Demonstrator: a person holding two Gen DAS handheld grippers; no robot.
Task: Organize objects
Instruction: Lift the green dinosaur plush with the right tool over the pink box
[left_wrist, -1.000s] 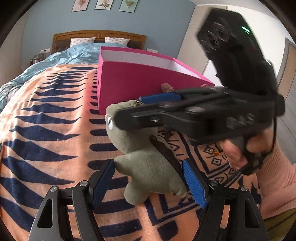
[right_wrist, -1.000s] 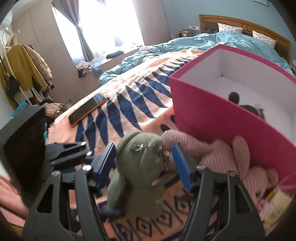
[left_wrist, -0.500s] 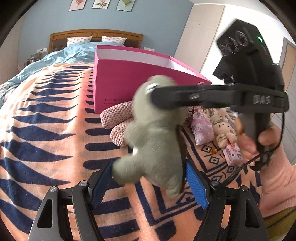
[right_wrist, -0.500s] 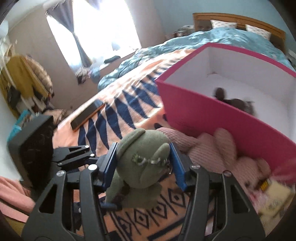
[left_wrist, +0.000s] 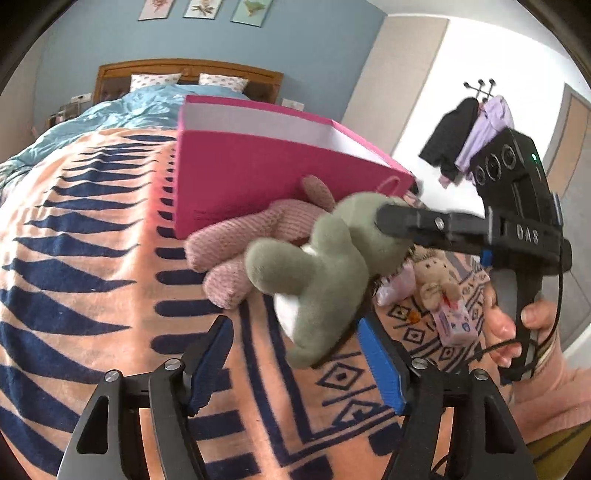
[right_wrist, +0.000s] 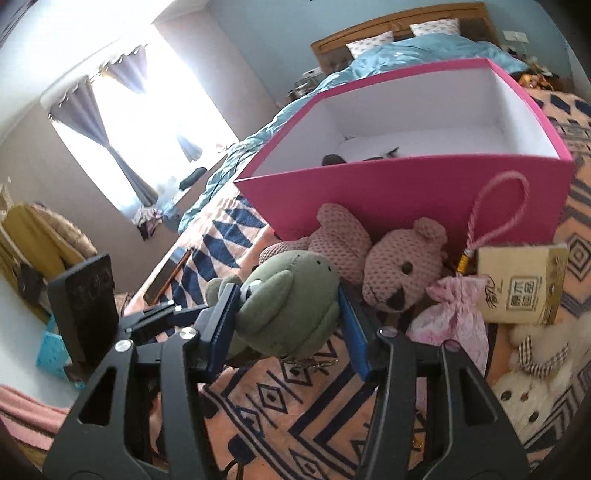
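- The right gripper (right_wrist: 286, 328) has its blue pads pressed against both sides of the green plush toy (right_wrist: 291, 310), holding it clear of the patterned blanket (right_wrist: 280, 402).
- The left wrist view shows the same toy (left_wrist: 325, 266) from the side, hanging by its head from the right gripper (left_wrist: 391, 221), limbs dangling.
- The left gripper (left_wrist: 295, 363) sits low in front of the toy with jaws spread wide and nothing between them.
- Only the left view shows the hand (left_wrist: 513, 325) around the right gripper's handle.
- Just behind the toy, a pink knitted bear (right_wrist: 399, 269) lies against the outer wall of the pink box (right_wrist: 406, 184).
- Only the right view shows the box's white inside, with a small dark item on its floor, too hidden to identify.
- That view alone also shows a pink pouch (right_wrist: 454, 317), a tan carton (right_wrist: 521, 284) and a white bear (right_wrist: 532, 376) beside the box.
- Farther off, a phone (right_wrist: 166, 273) lies on the blanket.
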